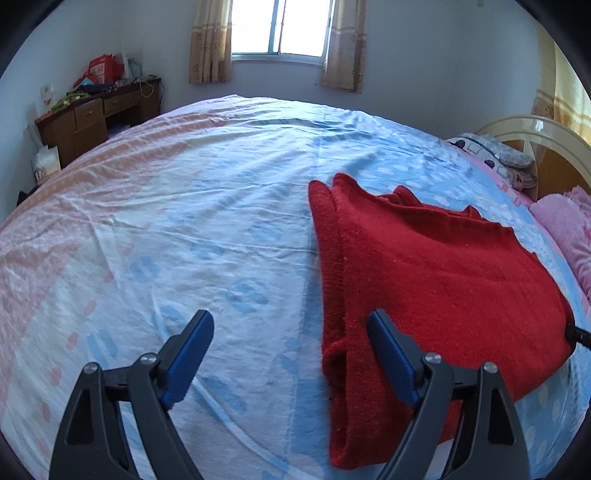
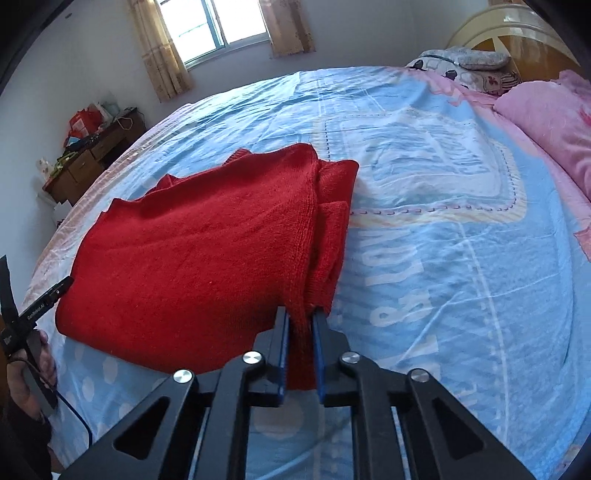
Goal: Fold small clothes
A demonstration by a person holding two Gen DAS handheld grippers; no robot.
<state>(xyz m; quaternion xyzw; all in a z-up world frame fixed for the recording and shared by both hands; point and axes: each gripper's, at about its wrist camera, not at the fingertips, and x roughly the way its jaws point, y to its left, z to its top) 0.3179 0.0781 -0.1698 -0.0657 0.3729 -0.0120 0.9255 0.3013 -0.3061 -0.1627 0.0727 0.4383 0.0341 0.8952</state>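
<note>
A red knitted sweater lies folded on the blue patterned bedsheet, its sleeves tucked along the long sides. My left gripper is open just above the sheet at the sweater's near left corner. Its right finger hovers over the red knit and its left finger over bare sheet, with nothing pinched. In the right wrist view my right gripper is shut on the near right edge of the sweater, and a strip of red knit runs down between its blue pads.
A pink pillow and a patterned pillow lie by the headboard on the right. A cluttered wooden desk stands against the far left wall. A hand holds the other gripper's handle at the left edge.
</note>
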